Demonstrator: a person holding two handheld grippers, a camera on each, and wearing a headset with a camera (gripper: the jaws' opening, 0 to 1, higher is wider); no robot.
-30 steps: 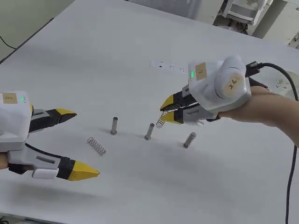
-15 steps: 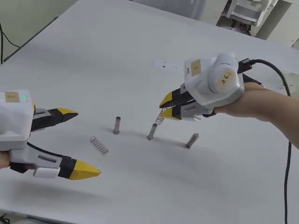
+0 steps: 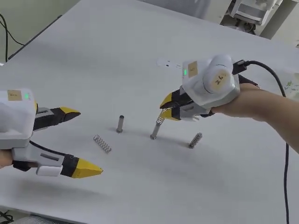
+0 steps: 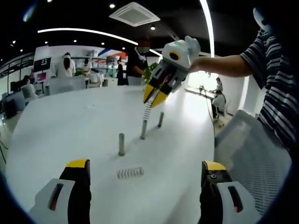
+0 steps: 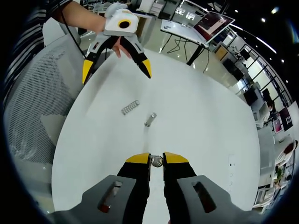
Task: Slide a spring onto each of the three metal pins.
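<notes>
Alignment is mattering most: the right claw (image 3: 164, 109) is pinching the spring (image 3: 160, 121) by its top at the frame's centre, lower end meeting the middle pin (image 3: 154, 132), calling for a straight descent, while the left claw (image 3: 88, 141) is hanging spread lower left.

the right gripper (image 3: 165, 108), pinching a spring (image 3: 160, 120) between its tips, closes in on the middle pin (image 3: 154, 132). a second ago the spring hangs off to the right of the pin's top, clearly apart from it. now the spring stands steeper and its lower end sits right at the pin's top. whether it is over the tip cannot be told.
</notes>
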